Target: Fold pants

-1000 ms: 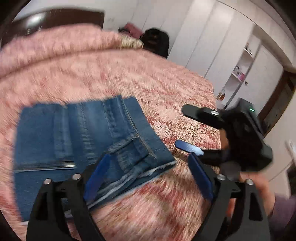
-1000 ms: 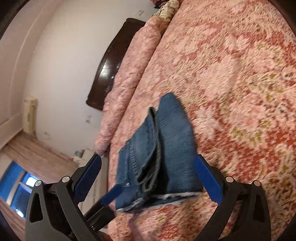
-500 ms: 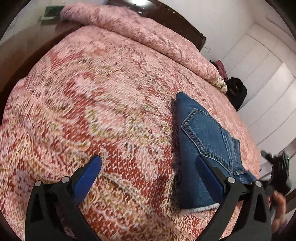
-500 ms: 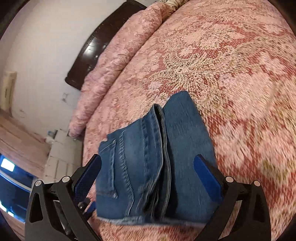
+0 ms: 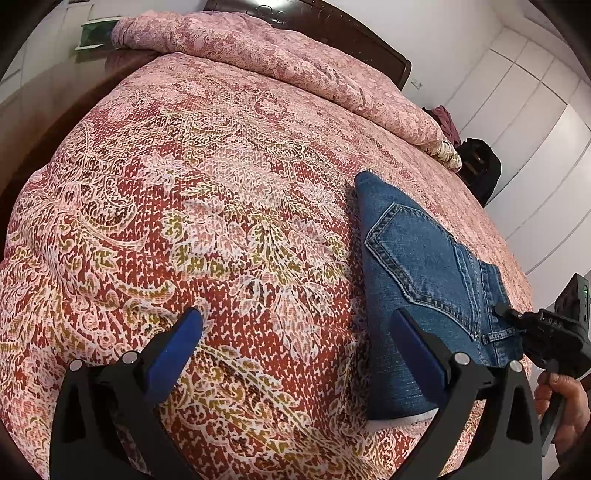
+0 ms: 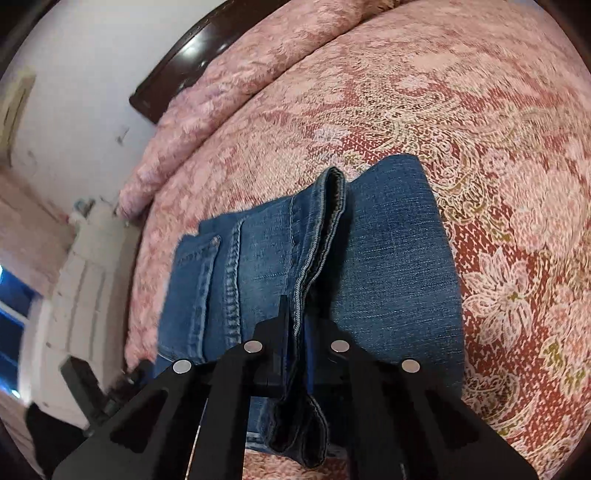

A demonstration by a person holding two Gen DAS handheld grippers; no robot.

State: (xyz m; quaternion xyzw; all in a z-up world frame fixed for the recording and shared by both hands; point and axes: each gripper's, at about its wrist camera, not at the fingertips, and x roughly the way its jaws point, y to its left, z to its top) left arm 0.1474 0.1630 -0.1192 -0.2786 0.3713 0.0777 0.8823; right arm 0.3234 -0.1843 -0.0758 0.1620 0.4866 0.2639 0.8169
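Note:
Folded blue jeans lie on a red and pink patterned bedspread. My left gripper is open and empty above the bedspread, its right finger over the jeans' near left edge. In the right wrist view the jeans fill the middle. My right gripper is shut on a raised fold of the jeans' hem edge at their near side. The right gripper also shows in the left wrist view at the jeans' right end.
A rolled pink blanket lies along the dark wooden headboard. White wardrobe doors stand to the right, with a dark bag beside the bed. A window shows at the left of the right wrist view.
My right gripper has closed on the jeans' raised edge; it was open half a second ago. My left gripper has held its place after swinging left off the jeans.

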